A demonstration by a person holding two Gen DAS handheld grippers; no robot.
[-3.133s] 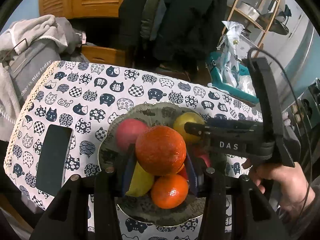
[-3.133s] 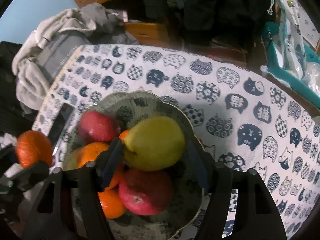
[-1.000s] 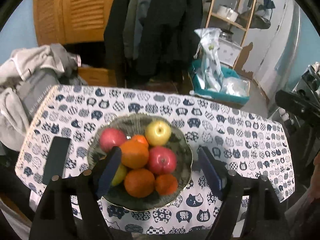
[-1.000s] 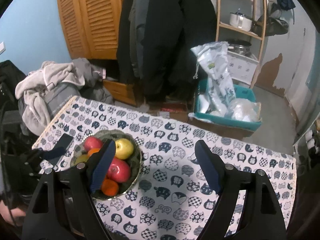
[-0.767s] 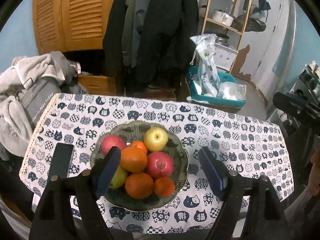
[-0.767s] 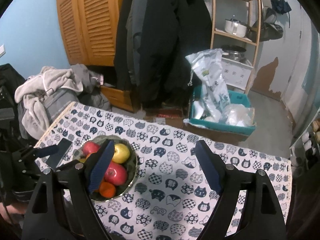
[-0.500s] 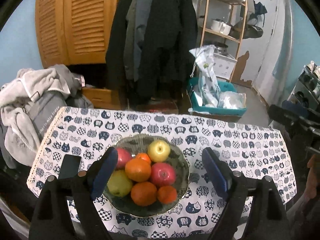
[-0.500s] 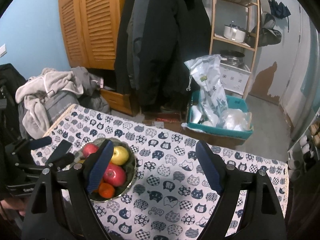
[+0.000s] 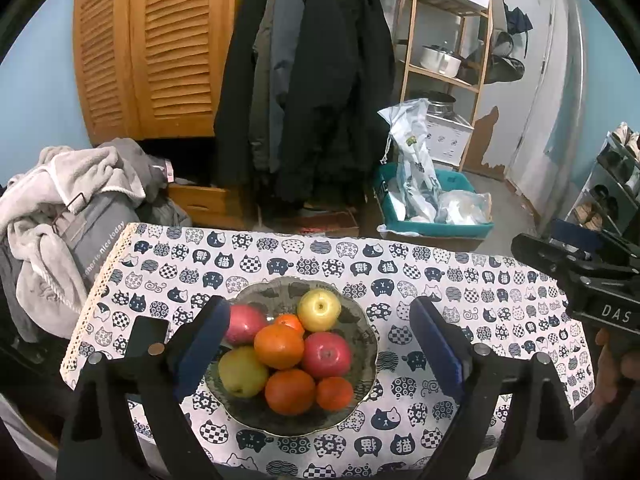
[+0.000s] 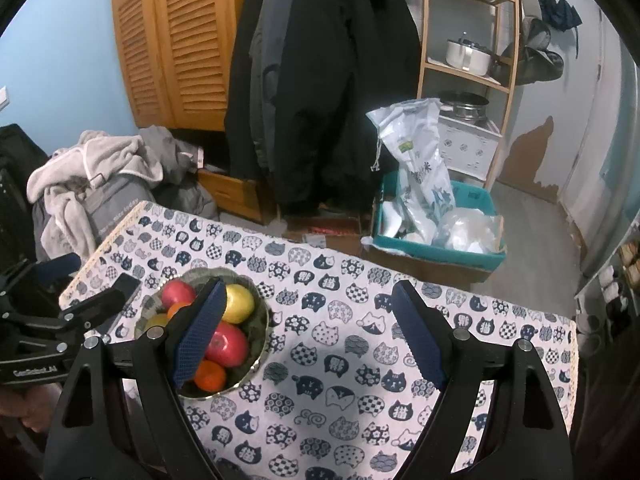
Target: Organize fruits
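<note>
A patterned glass bowl (image 9: pixel 366 344) sits on the cat-print tablecloth and holds several fruits: two red apples (image 9: pixel 326 354), a yellow apple (image 9: pixel 319 310), oranges (image 9: pixel 279 346) and a yellow-green pear (image 9: pixel 242 372). My left gripper (image 9: pixel 320 340) is open and empty, raised well above and short of the bowl. My right gripper (image 10: pixel 310 332) is open and empty, high above the table, right of the bowl (image 10: pixel 262 344). The right gripper's body shows at the right edge of the left wrist view (image 9: pixel 580 276); the left one shows at the left of the right wrist view (image 10: pixel 64 320).
A black phone (image 9: pixel 146 336) lies on the cloth left of the bowl. A chair heaped with clothes (image 9: pixel 60 216) stands at the table's left. Behind are hanging coats (image 9: pixel 312 80), a teal bin with bags (image 9: pixel 428 208) and a wooden shelf (image 9: pixel 448 48).
Both grippers let go of their fruit, an orange and a yellow apple, into the bowl, opened, and pulled back and up, away from the table. The fruits now rest in the bowl.
</note>
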